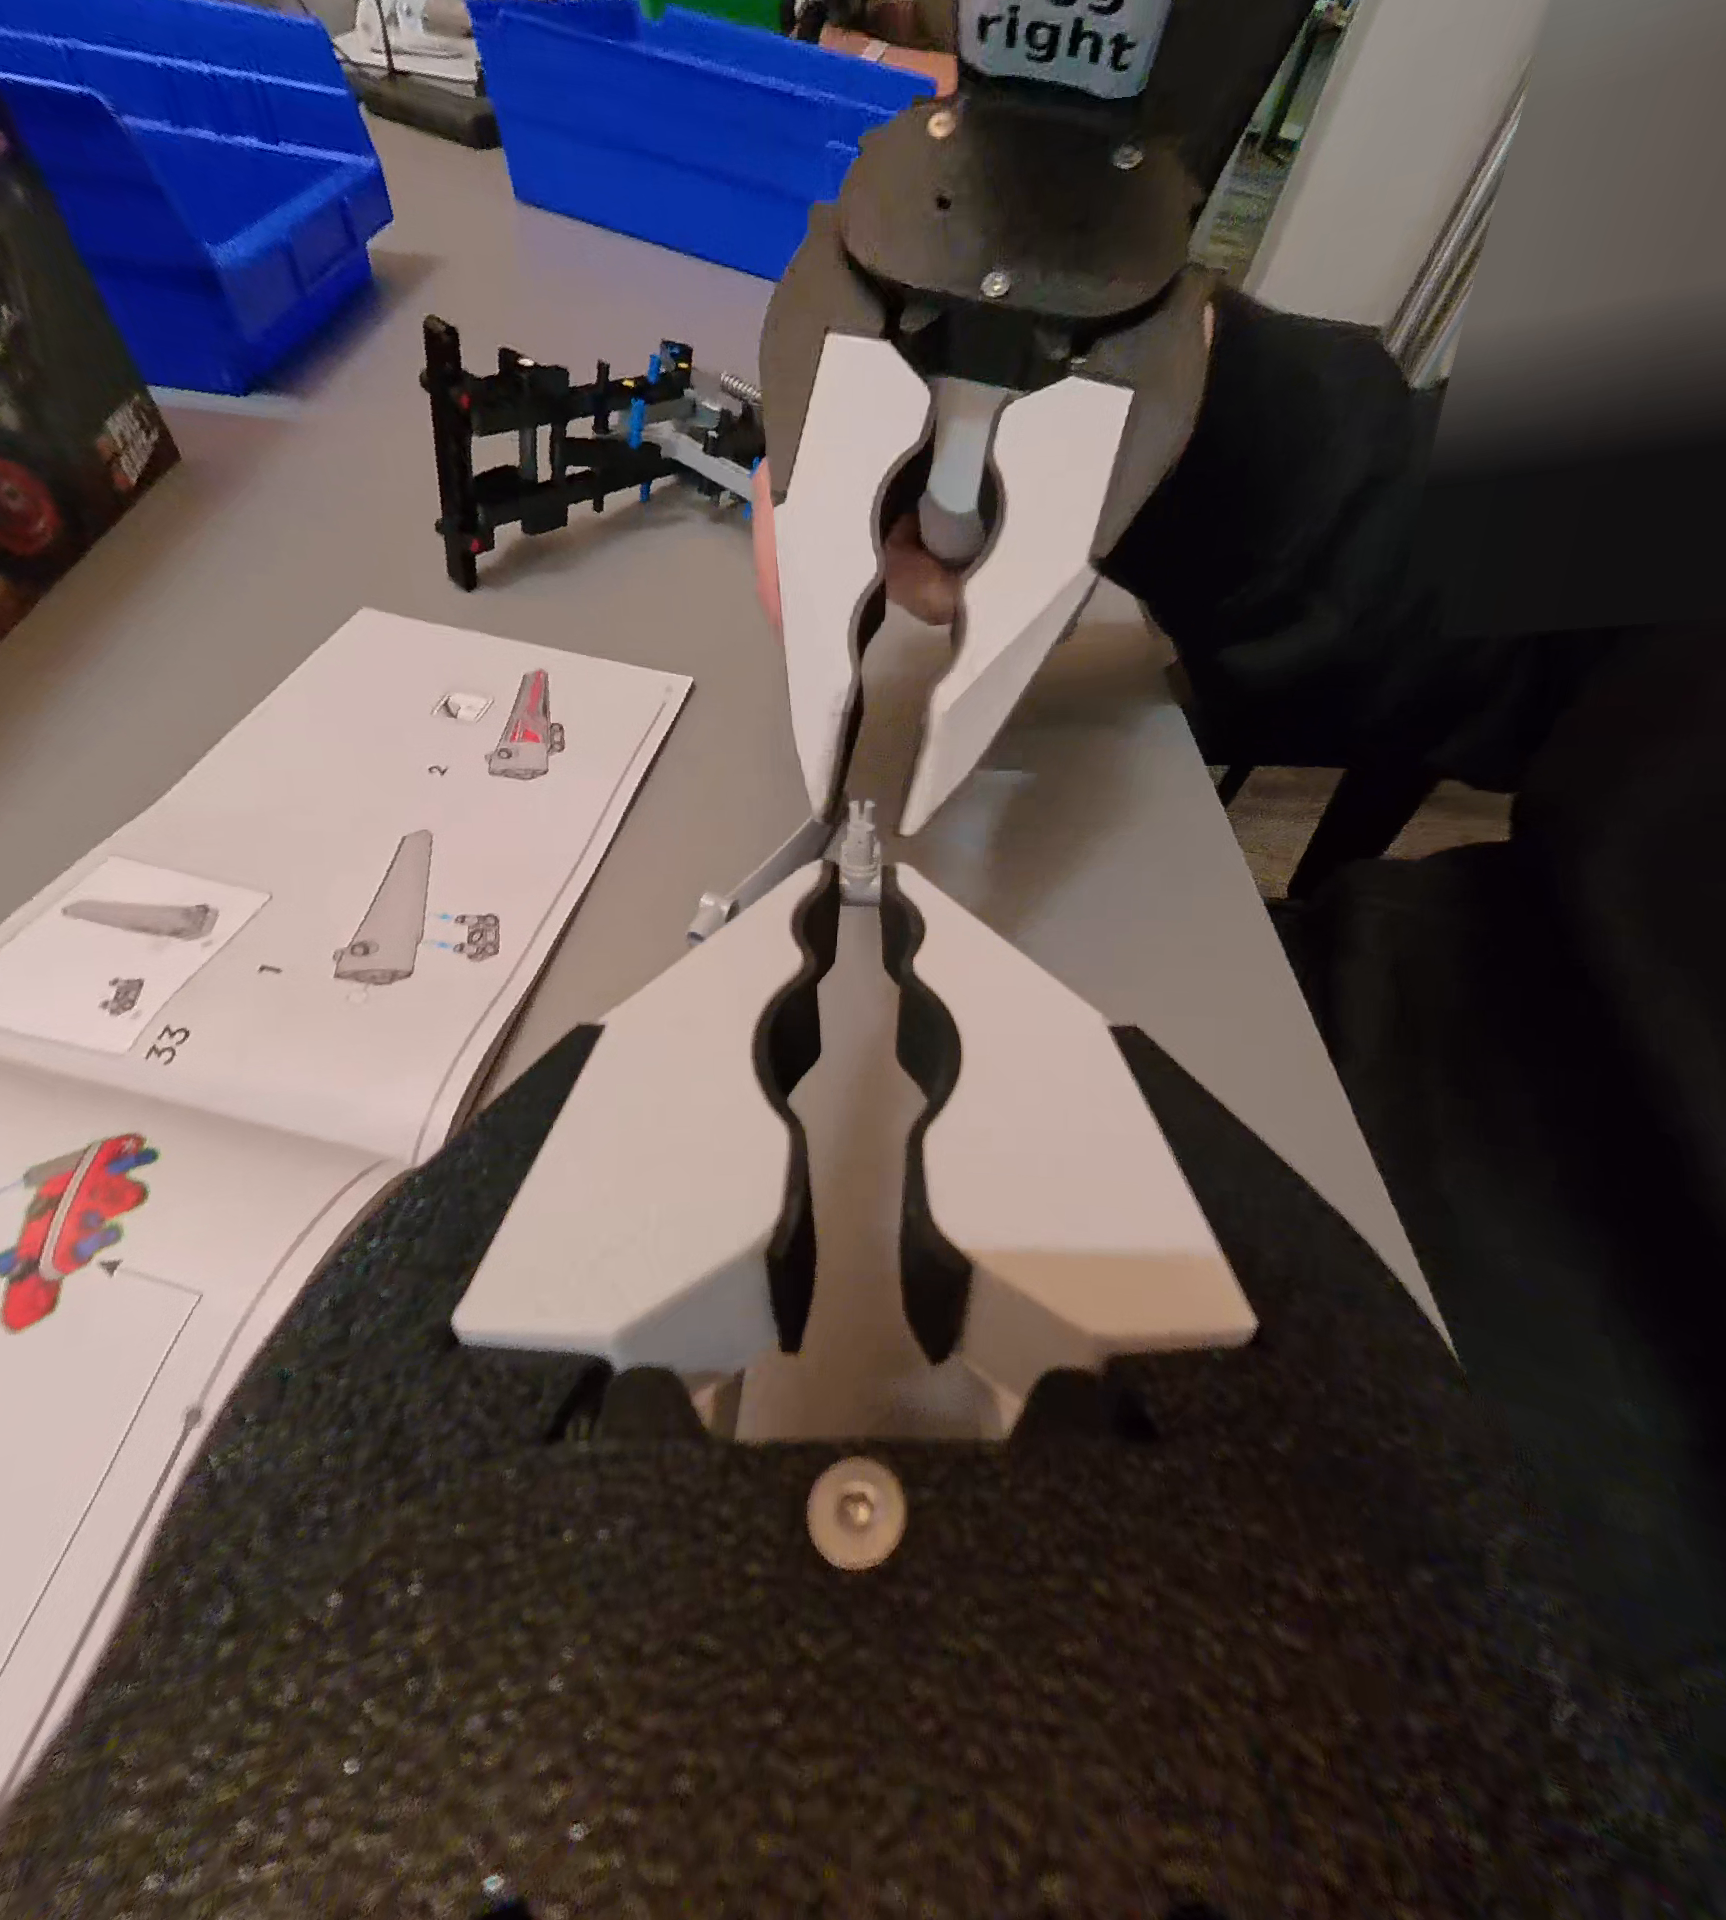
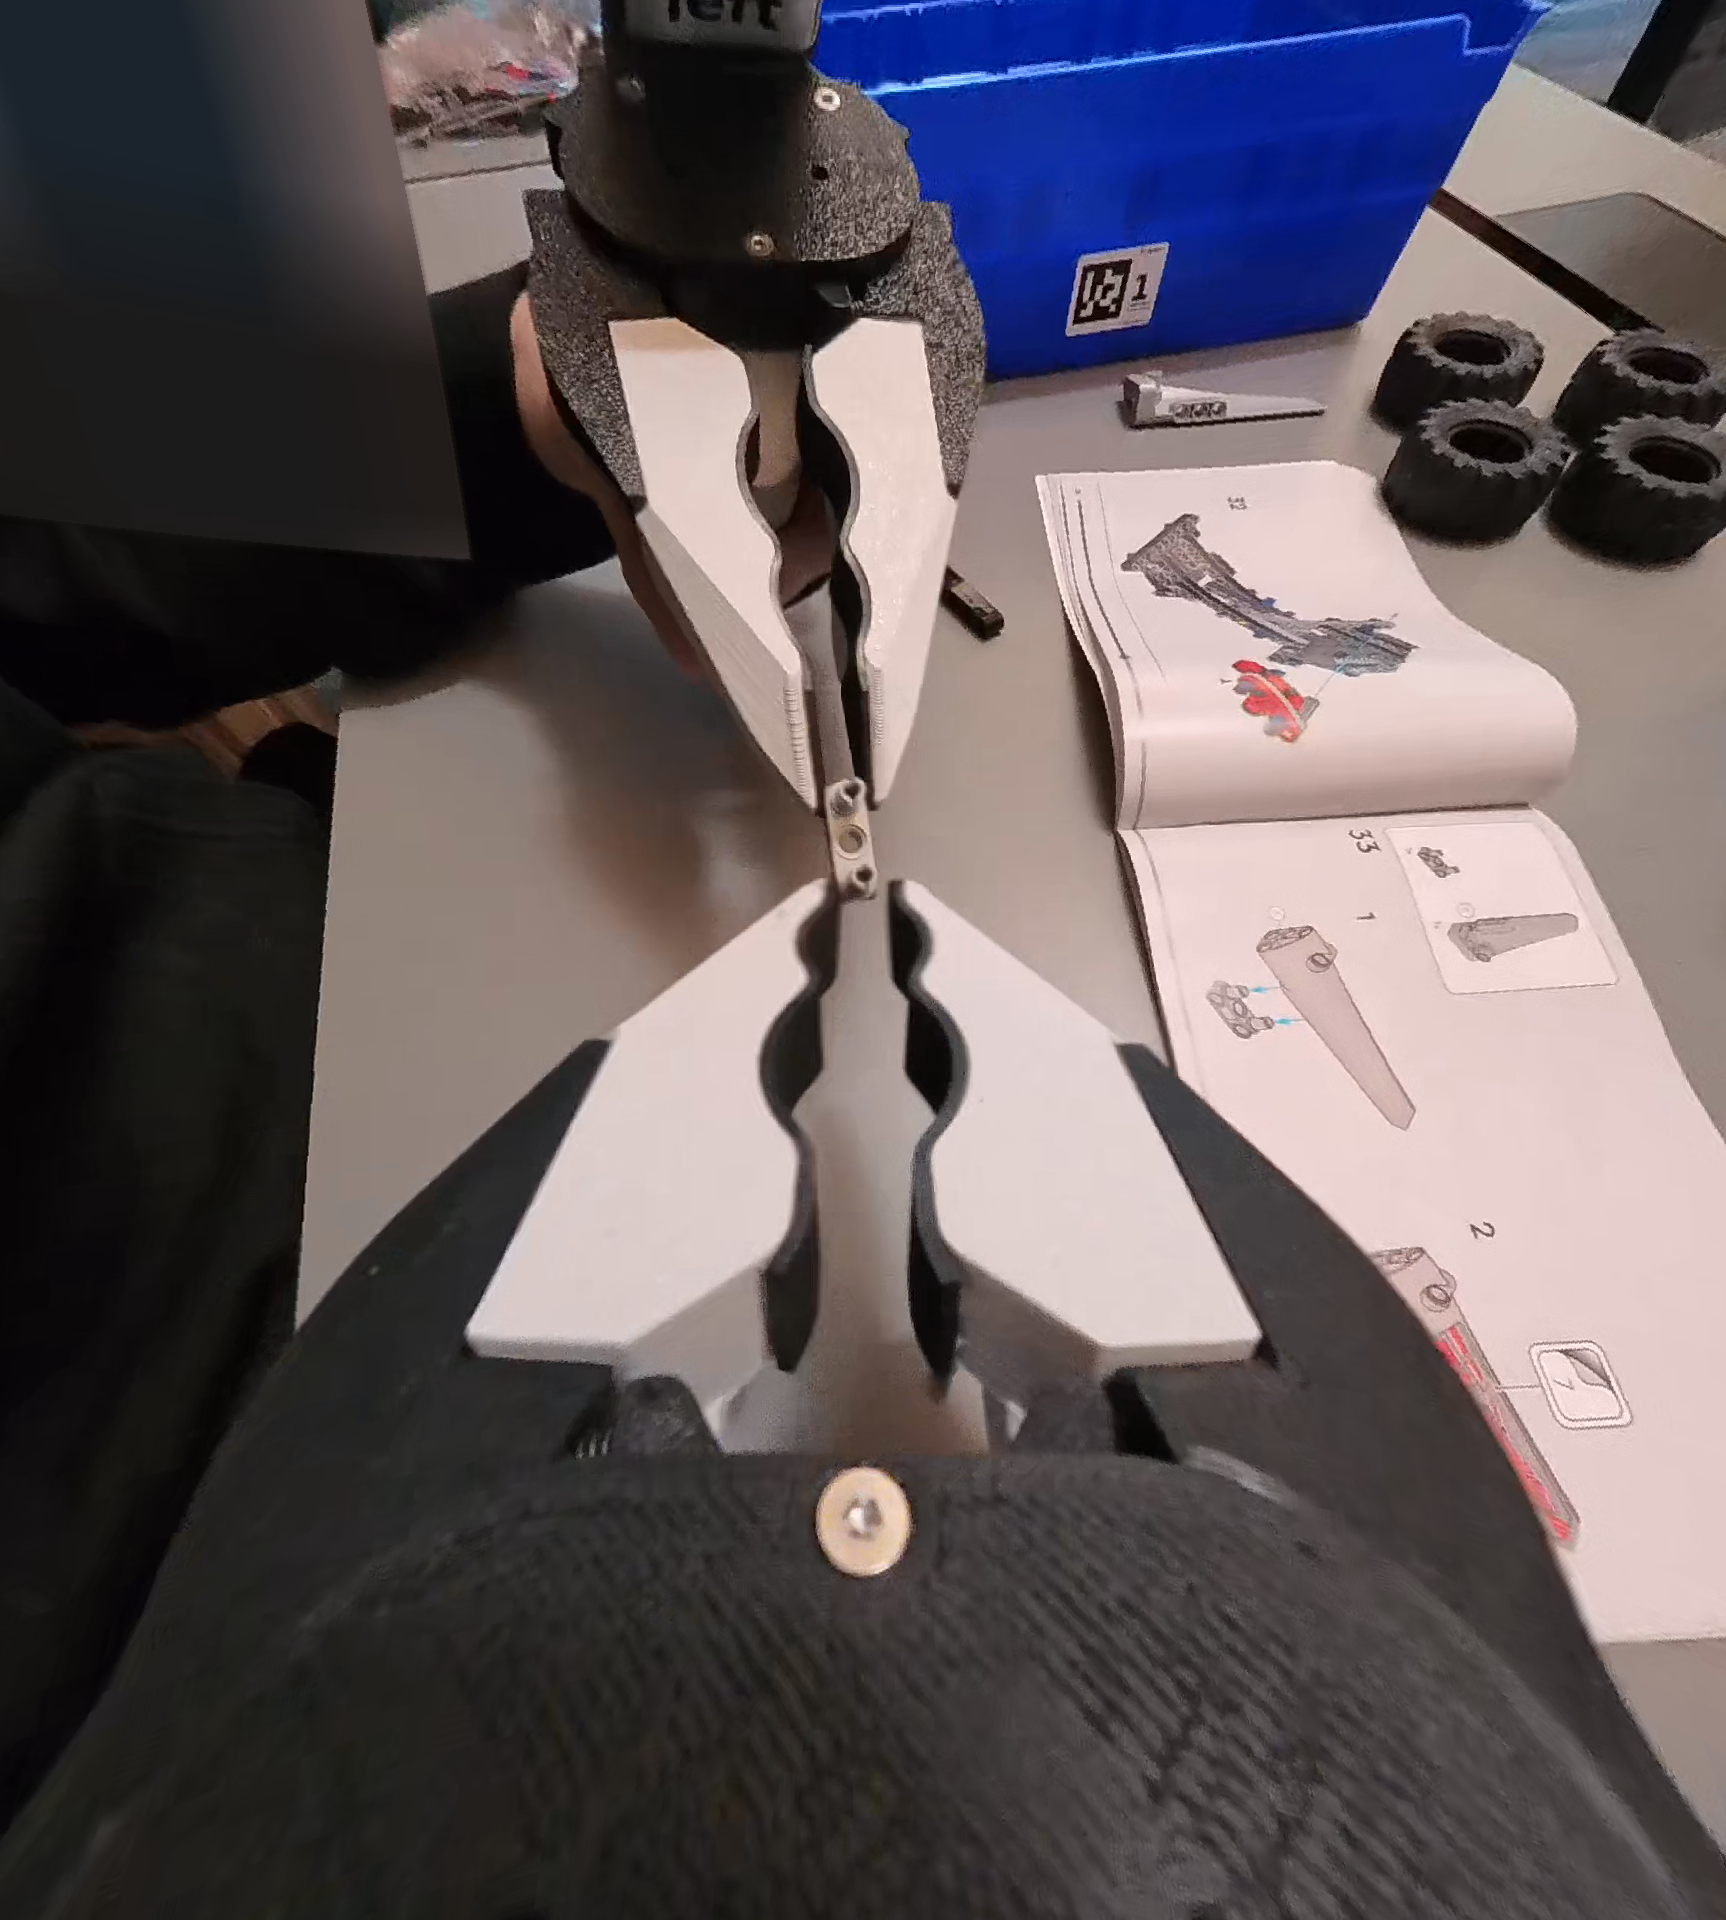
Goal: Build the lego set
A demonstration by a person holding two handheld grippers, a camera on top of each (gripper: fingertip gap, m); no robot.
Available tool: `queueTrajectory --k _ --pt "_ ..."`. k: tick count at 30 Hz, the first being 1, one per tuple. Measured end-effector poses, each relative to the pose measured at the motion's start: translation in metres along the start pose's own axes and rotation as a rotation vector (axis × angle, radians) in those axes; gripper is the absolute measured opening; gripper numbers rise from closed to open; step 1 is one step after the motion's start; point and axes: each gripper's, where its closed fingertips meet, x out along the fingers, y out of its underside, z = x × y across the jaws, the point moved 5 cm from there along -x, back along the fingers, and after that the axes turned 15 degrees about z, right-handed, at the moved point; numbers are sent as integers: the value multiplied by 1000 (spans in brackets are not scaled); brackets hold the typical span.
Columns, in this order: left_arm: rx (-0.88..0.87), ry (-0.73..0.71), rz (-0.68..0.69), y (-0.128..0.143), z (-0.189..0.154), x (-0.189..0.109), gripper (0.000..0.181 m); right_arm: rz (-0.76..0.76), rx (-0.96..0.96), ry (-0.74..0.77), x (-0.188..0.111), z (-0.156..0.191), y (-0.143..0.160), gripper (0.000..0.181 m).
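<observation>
Both tongs [image 1: 859, 878] [image 2: 859, 894] pinching one grey connector [image 2: 851, 836]; four tyres [image 2: 1576, 442] only rightward.

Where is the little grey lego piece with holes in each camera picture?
Left wrist view: the small grey lego connector piece sits just above centre, at the left gripper tips, with the right gripper meeting it from above.
Right wrist view: it is just above centre, between the tips of the right gripper and the left gripper.
Shared landmark: the open white instruction booklet.
</observation>
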Motion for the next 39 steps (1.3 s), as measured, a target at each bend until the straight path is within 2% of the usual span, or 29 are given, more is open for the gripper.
queueTrajectory --k 1,18,23,25,27,31,36,39 --pt "3 -3 -2 0 0 0 5 -5 1 4 0 -1 0 3" --pt "21 -19 -16 -2 0 -1 5 -52 -32 2 0 0 -3 4" --pt "29 -72 -39 -4 3 -3 5 -84 -24 31 0 -5 -5 3" --pt "19 -130 -119 -10 7 -9 5 -166 21 58 -4 -11 -11 3" --pt "-16 -150 -246 -19 10 -18 6 -311 77 69 -11 -14 -22 3" --pt "-91 -131 -367 -27 13 -27 17 -591 240 -7 -21 -17 -38 2" --pt "-123 -60 -504 -38 7 -34 19 -748 312 -163 -19 -9 -46 2" --pt "-130 -34 -571 -41 5 -39 10 -749 318 -156 -15 -9 -47 1"
